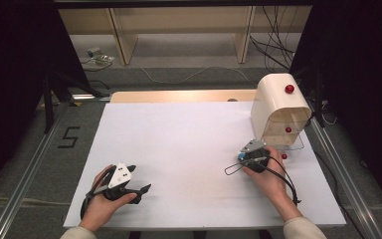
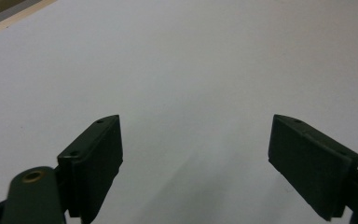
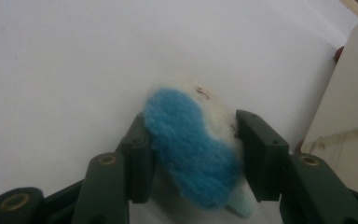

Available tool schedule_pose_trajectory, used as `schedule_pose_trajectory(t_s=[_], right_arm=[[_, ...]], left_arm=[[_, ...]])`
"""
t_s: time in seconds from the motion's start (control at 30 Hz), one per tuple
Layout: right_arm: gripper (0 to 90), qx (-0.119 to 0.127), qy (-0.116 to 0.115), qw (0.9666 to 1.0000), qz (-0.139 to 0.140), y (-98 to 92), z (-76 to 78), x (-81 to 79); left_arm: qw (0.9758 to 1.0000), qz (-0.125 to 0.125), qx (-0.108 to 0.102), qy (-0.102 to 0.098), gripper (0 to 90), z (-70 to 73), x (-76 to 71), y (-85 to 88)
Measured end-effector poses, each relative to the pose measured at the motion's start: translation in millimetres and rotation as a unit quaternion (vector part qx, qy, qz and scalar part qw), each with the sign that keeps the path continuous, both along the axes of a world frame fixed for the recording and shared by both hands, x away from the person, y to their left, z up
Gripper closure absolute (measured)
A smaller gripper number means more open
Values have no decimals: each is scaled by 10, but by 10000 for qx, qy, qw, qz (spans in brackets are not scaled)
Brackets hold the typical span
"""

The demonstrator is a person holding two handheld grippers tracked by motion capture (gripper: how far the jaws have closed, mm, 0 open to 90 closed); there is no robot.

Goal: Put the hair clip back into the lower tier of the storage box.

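- Right gripper view showed the right gripper clenched around a blue-and-cream plush toy, low over the white table, beside the cream cabinet.
- Left gripper stood wide apart, holding nothing.

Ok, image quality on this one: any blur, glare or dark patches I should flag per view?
High view: white table evenly lit, no glare, but both side margins fall into black. Left gripper view: the left gripper looks a little soft, with faint shadows on the surface. Right gripper view: the blue and white plush toy held in the right gripper is close and blurred.
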State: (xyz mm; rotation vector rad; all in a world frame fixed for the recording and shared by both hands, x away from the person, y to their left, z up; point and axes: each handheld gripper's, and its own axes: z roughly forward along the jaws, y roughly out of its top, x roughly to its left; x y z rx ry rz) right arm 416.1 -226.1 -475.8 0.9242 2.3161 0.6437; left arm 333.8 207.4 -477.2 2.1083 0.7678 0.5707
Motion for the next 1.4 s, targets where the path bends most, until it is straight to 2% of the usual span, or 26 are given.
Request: schedule_pose_trajectory(t_s=[0.33,0.67,0.87,1.03,1.1,1.4], right_arm=[[523,277,-154,9995,52,1,70,-44],[522,603,-359,9975,89,-20,154,-90],[523,914,-399,9950,96,-38,202,-109],[522,1067,-427,9933,94,-65,230,-118],[522,1192,-476,9917,117,-78,251,-120],[522,1379,-565,9888,114,-105,306,-137]], left_arm=[[10000,16,-8,0,176,1,-3,1],[10000,21,-12,0,176,1,-3,2],[10000,19,-16,7,176,1,-1,2],[10000,29,-26,-2,176,2,-1,5],[10000,48,-38,-6,171,2,-1,4],[10000,56,-31,-22,171,3,2,6]])
